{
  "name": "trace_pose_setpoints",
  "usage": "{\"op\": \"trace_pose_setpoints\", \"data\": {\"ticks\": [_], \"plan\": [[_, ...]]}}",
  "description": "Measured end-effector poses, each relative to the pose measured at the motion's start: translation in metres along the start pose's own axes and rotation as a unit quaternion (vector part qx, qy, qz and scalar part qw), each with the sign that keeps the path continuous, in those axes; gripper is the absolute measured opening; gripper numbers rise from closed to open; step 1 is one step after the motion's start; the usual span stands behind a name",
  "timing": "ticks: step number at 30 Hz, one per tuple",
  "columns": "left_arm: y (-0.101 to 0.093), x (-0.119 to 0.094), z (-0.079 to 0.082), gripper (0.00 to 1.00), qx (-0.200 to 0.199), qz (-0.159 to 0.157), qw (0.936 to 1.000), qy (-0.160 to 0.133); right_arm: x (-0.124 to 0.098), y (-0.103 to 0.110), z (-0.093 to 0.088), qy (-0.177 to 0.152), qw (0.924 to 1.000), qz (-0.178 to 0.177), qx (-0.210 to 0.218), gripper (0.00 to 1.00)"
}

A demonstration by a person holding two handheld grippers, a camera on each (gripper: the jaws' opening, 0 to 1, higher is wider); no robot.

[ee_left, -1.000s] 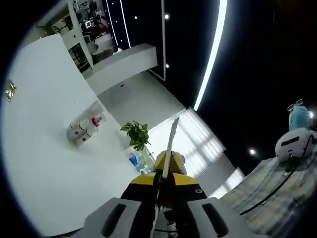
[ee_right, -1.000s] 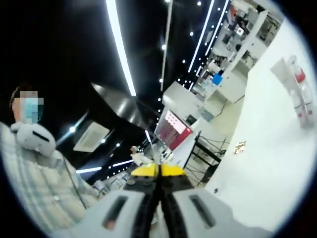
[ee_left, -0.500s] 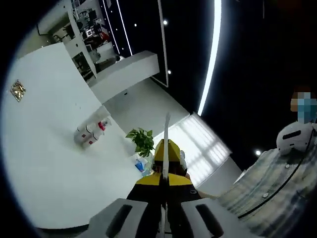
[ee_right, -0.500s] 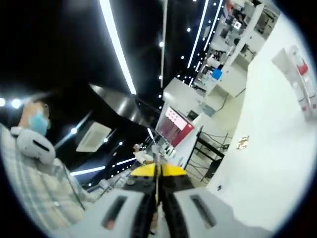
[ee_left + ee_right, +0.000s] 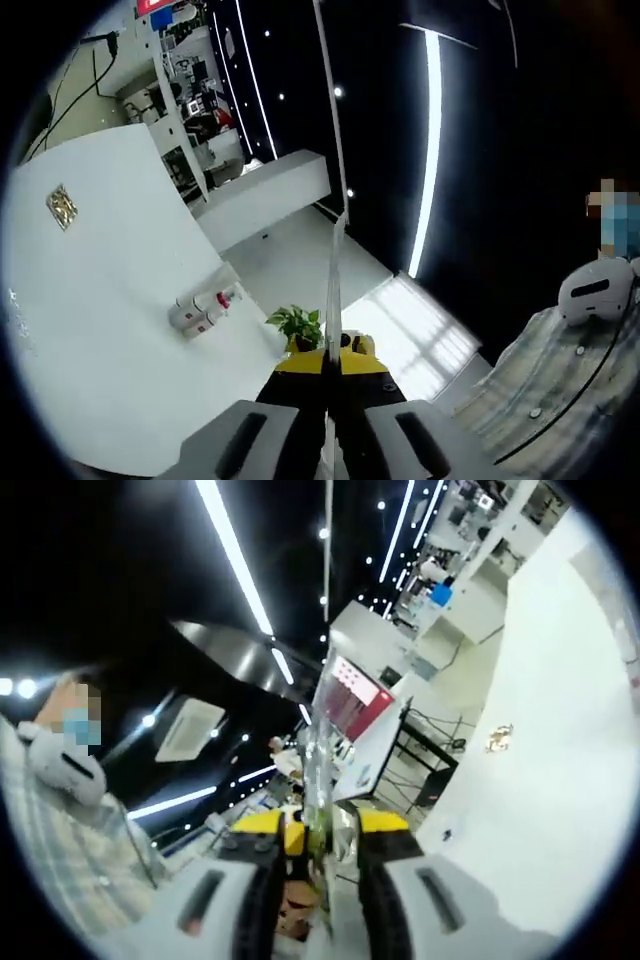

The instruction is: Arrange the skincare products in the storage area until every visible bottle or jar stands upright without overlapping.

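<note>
Two white bottles (image 5: 205,308) with red on them sit side by side on the broad white surface (image 5: 90,340) in the left gripper view, touching or nearly so; whether they stand or lie I cannot tell from this tilted angle, nor what is in them. A small gold patch (image 5: 62,206) lies well apart from them on the same surface, and it shows again in the right gripper view (image 5: 498,738). A potted green plant (image 5: 301,324) stands near the bottles, just beyond the left gripper (image 5: 331,362), whose yellow-tipped jaws are pressed together with nothing between them. The right gripper (image 5: 320,830) has its jaws parted by a clear gap, holding nothing. Overhead run long white strip lights (image 5: 424,160) on a black ceiling. A person in a plaid shirt (image 5: 560,390) stands close by.
</note>
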State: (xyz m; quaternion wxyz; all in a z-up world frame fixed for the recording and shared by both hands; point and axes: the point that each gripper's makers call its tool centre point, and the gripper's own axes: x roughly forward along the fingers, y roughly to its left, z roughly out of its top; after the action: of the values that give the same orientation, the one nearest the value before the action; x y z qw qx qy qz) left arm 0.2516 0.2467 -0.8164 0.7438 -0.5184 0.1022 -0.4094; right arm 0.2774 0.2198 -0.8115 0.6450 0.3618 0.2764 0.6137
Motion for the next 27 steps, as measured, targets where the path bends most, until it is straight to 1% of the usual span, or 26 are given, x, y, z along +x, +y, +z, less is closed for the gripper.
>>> {"op": "trace_pose_setpoints", "data": {"ticks": [4, 6, 8, 9, 10, 11, 13, 16, 18, 20, 22, 23, 25, 26, 27], "plan": [[0.007, -0.004, 0.009, 0.01, 0.003, 0.007, 0.9998, -0.020, -0.012, -0.020, -0.001, -0.006, 0.9990, -0.045, -0.001, 0.43], [0.008, -0.005, 0.012, 0.01, 0.003, 0.009, 0.9996, -0.025, -0.020, -0.030, -0.001, -0.008, 0.9974, -0.072, -0.004, 0.49], [0.010, -0.004, 0.014, 0.01, 0.005, 0.011, 0.9995, -0.028, -0.028, -0.038, -0.002, -0.008, 0.9959, -0.090, -0.004, 0.54], [0.011, -0.004, 0.016, 0.01, 0.005, 0.011, 0.9995, -0.029, -0.032, -0.043, -0.004, -0.006, 0.9948, -0.102, -0.006, 0.55], [0.012, -0.004, 0.017, 0.01, 0.005, 0.011, 0.9995, -0.030, -0.041, -0.052, -0.007, -0.002, 0.9921, -0.125, -0.009, 0.57], [0.013, -0.004, 0.018, 0.01, 0.004, 0.011, 0.9995, -0.031, -0.045, -0.056, -0.010, 0.000, 0.9912, -0.132, -0.009, 0.58], [0.017, -0.004, 0.021, 0.01, 0.004, 0.010, 0.9995, -0.031, -0.059, -0.069, -0.016, 0.004, 0.9865, -0.164, -0.002, 0.60], [0.021, -0.002, 0.024, 0.01, 0.004, 0.012, 0.9995, -0.028, -0.076, -0.081, -0.023, 0.004, 0.9814, -0.192, -0.004, 0.62], [0.024, -0.001, 0.027, 0.01, 0.004, 0.011, 0.9995, -0.028, -0.085, -0.087, -0.029, 0.010, 0.9786, -0.205, -0.009, 0.63], [0.026, 0.001, 0.028, 0.01, 0.003, 0.010, 0.9996, -0.025, -0.098, -0.098, -0.038, 0.029, 0.9710, -0.236, -0.023, 0.63], [0.028, 0.003, 0.029, 0.01, 0.003, 0.011, 0.9997, -0.022, -0.105, -0.103, -0.042, 0.036, 0.9649, -0.256, -0.044, 0.63], [0.029, 0.004, 0.028, 0.01, 0.003, 0.011, 0.9997, -0.020, -0.112, -0.108, -0.043, 0.035, 0.9591, -0.275, -0.058, 0.63], [0.031, 0.005, 0.028, 0.01, 0.001, 0.013, 0.9998, -0.017, -0.119, -0.113, -0.043, 0.029, 0.9548, -0.290, -0.060, 0.63], [0.033, 0.005, 0.028, 0.01, -0.001, 0.014, 0.9998, -0.016, -0.126, -0.117, -0.043, 0.029, 0.9494, -0.306, -0.065, 0.63], [0.035, 0.006, 0.028, 0.01, -0.002, 0.015, 0.9998, -0.015, -0.129, -0.118, -0.042, 0.028, 0.9463, -0.313, -0.076, 0.64]]}}
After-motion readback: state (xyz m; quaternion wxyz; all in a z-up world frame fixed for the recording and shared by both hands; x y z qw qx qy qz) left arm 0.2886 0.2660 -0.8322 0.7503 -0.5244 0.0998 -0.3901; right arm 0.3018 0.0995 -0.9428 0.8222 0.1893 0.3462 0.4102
